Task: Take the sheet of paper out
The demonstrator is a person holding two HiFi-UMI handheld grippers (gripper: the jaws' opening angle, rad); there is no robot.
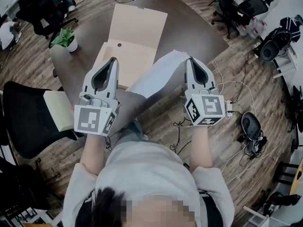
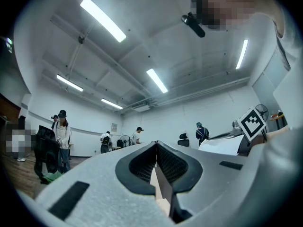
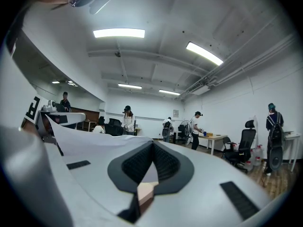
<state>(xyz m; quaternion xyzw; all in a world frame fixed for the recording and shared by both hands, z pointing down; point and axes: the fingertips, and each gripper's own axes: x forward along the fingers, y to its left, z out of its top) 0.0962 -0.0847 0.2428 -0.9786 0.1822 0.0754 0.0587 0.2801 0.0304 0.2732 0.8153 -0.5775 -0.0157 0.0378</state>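
A brown paper envelope (image 1: 131,56) with its flap (image 1: 140,24) folded open is over the dark table (image 1: 189,28). My left gripper (image 1: 112,59) is shut on the envelope's left part; in the left gripper view its jaws (image 2: 156,144) meet with a thin tan edge between them. The white sheet of paper (image 1: 158,74) slants from the envelope's near right corner up to my right gripper (image 1: 189,59), which is shut on its far end. In the right gripper view the sheet (image 3: 80,137) spreads leftward from the closed jaws (image 3: 152,144). The sheet (image 2: 222,145) also shows in the left gripper view.
A small potted plant (image 1: 66,39) stands at the table's left corner. A black chair (image 1: 26,122) with a pale pad (image 1: 58,109) on it is at my left. Cables and a dark device (image 1: 251,129) lie on the wooden floor at the right. People stand far off in the room.
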